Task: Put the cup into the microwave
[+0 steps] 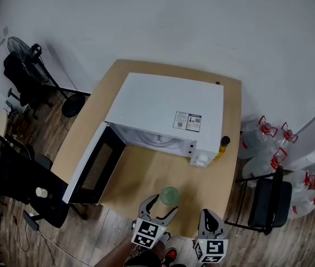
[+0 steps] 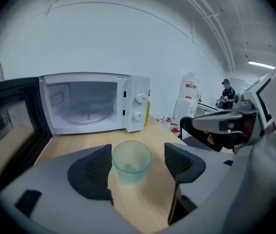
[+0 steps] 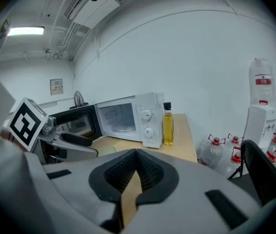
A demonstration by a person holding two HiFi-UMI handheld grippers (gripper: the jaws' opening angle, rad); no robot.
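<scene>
A clear greenish cup stands upright on the wooden table near its front edge. My left gripper is open around it. In the left gripper view the cup sits between the two dark pads: the left pad is close against its side and the right pad stands apart. The white microwave is farther back, its door swung open to the left and its cavity empty. My right gripper hangs right of the cup, jaws shut with nothing in them.
A yellow oil bottle stands by the microwave's right side. Several water jugs and a black chair are on the floor at the right. Another black chair and a fan are at the left. A person stands far off.
</scene>
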